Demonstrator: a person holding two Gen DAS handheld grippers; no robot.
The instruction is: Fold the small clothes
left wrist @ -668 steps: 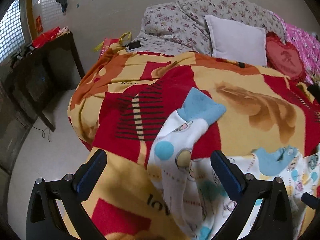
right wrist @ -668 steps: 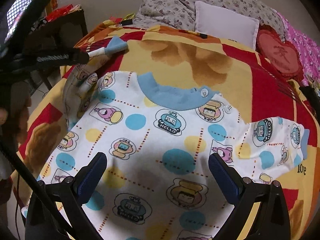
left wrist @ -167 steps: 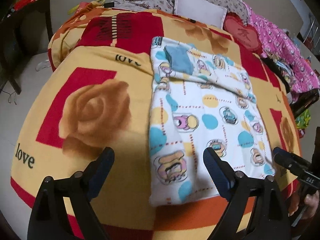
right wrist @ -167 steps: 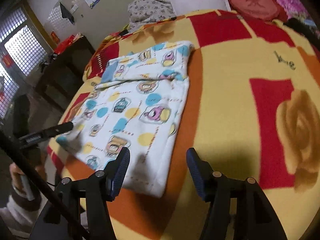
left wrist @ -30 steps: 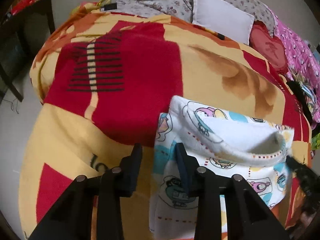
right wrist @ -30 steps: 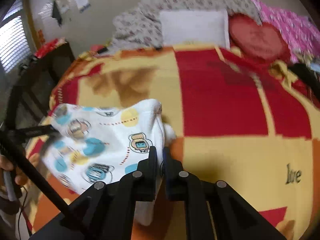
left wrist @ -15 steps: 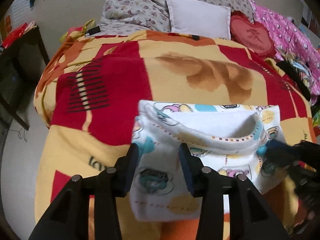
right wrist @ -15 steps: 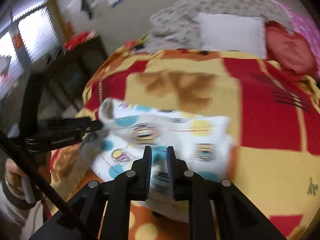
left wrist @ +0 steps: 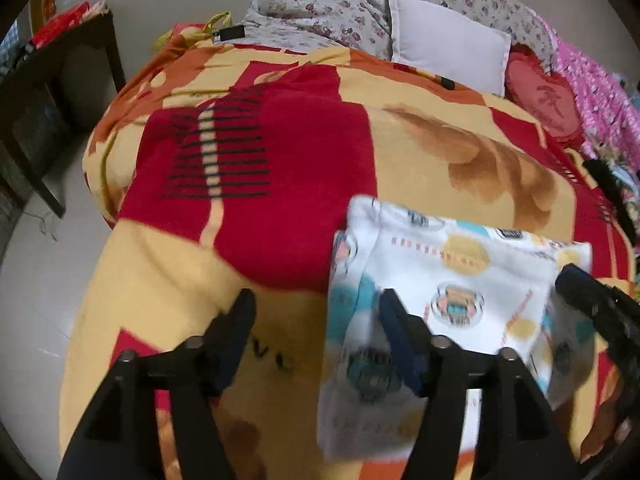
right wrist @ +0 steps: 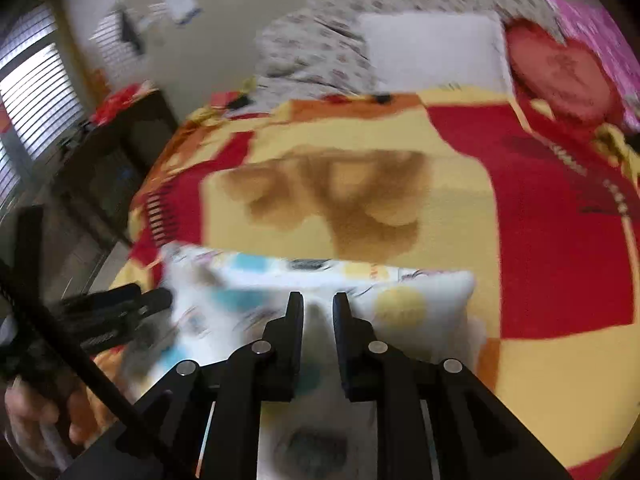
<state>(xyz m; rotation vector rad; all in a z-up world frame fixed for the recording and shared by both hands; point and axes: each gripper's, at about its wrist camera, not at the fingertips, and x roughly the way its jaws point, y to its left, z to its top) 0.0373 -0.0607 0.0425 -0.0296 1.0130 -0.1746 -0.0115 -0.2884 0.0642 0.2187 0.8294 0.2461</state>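
Garment (left wrist: 452, 280), 1 small white piece printed with cartoon figures and coloured dots, lies folded into a compact rectangle on the blanket (left wrist: 260, 184), at the near end of the bed. Left claw (left wrist: 316, 328) hovers over the garment's left edge with its fingers spread wide and gripping nothing: 1 finger sits above the garment, the other above bare blanket beside it. Right claw (right wrist: 317, 326) sits over the garment (right wrist: 404, 300) near its middle, its 2 fingers drawn close with a narrow gap; motion blur hides whether cloth is caught between them. Beyond the garment, at the bed's head, rest 1 white pillow (left wrist: 444, 40) and 1 red heart cushion (left wrist: 544, 100).
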